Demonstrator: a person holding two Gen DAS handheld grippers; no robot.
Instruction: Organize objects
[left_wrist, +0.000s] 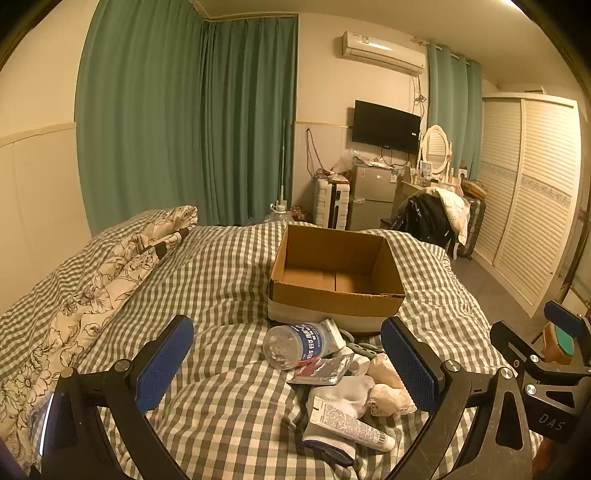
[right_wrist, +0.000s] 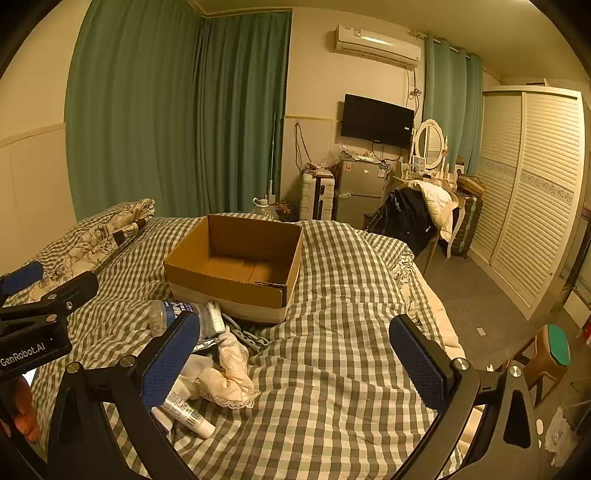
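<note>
An open, empty cardboard box (left_wrist: 334, 291) (right_wrist: 236, 284) sits on the checked bed. In front of it lies a pile: a clear plastic bottle with a blue label (left_wrist: 295, 345) (right_wrist: 177, 314), a foil packet (left_wrist: 325, 369), a white tube (left_wrist: 351, 426) (right_wrist: 186, 411), white socks (left_wrist: 352, 393), cream cloth (left_wrist: 388, 384) (right_wrist: 231, 373) and a grey plastic piece (right_wrist: 247, 336). My left gripper (left_wrist: 288, 373) is open and empty, just above the pile. My right gripper (right_wrist: 295, 365) is open and empty, over bare bedding to the right of the pile.
A floral pillow (left_wrist: 110, 280) lies at the bed's left. Beyond the bed stand a small fridge (left_wrist: 373, 192), a chair with clothes (left_wrist: 432, 214), a suitcase (left_wrist: 474, 225) and a wardrobe (left_wrist: 532, 192). A green-topped stool (right_wrist: 550, 354) stands right of the bed.
</note>
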